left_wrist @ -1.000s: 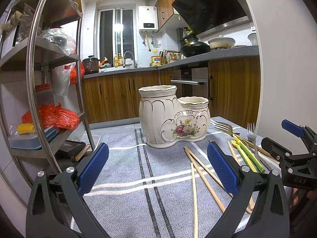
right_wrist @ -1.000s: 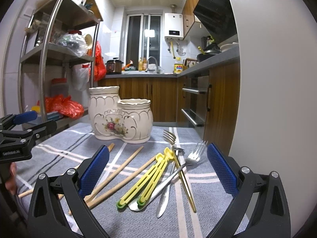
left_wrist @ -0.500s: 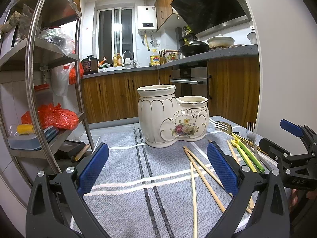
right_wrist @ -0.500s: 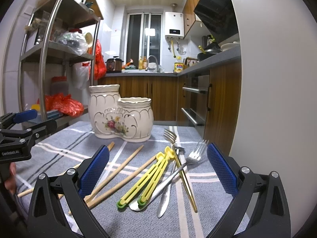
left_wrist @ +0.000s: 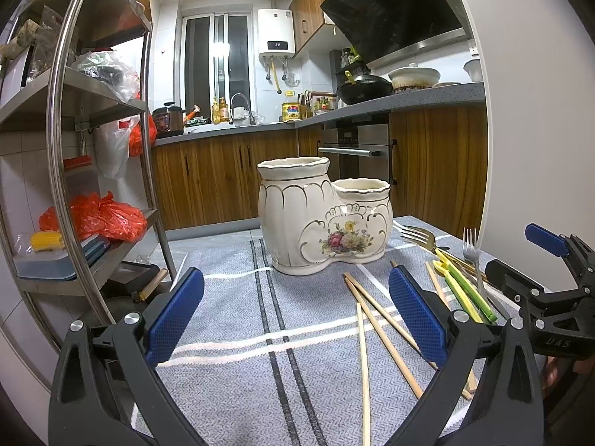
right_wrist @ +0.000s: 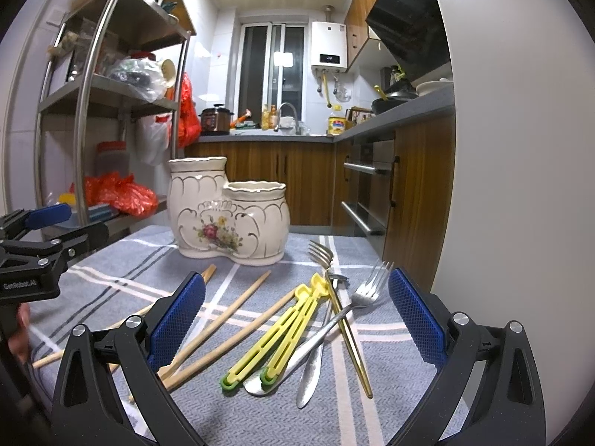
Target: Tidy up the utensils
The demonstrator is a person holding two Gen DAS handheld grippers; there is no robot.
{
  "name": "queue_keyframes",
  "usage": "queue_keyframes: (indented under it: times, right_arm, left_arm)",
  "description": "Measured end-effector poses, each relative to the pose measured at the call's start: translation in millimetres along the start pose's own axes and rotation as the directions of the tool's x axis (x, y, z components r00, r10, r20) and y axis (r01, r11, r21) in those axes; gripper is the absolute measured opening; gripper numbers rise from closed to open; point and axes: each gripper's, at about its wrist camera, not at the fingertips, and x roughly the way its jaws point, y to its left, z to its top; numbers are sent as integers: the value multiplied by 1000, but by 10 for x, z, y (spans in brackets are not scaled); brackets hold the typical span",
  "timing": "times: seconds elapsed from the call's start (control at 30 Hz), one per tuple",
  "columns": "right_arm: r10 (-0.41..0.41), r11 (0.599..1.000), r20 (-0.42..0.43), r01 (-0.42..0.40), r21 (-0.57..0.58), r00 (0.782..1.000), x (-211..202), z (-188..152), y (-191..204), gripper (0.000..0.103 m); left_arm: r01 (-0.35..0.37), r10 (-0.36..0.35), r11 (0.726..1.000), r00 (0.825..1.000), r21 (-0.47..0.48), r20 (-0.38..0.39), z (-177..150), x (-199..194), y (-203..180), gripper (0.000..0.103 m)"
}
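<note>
A cream two-cup ceramic holder (left_wrist: 323, 219) with a flower print stands on the grey striped cloth (left_wrist: 238, 319); it also shows in the right wrist view (right_wrist: 227, 212). Wooden chopsticks (left_wrist: 383, 327) (right_wrist: 223, 319), yellow chopsticks (right_wrist: 282, 330), a gold fork (right_wrist: 342, 308), a silver fork (right_wrist: 349, 308) and a knife (right_wrist: 316, 356) lie loose in front of it. My left gripper (left_wrist: 293, 319) is open and empty above the cloth. My right gripper (right_wrist: 293, 319) is open and empty above the utensils.
A metal shelf rack (left_wrist: 70, 171) with red bags stands at the left. Wooden kitchen cabinets (left_wrist: 223, 182) and an oven (left_wrist: 353, 156) are behind. A white wall (right_wrist: 520, 171) edges the right. The other gripper shows at each view's side (left_wrist: 550, 297) (right_wrist: 33, 260).
Both views have shifted only slightly; the holder sits a touch lower and left in the left wrist view. No utensil has moved.
</note>
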Motion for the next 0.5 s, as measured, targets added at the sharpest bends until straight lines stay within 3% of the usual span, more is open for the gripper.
queue_keyframes:
  times: [0.5]
  right_arm:
    - [-1, 1000, -2, 1, -3, 1000, -4, 3, 13, 98]
  left_arm:
    - [1, -1, 1000, 1000, -2, -2, 2, 6, 3, 98]
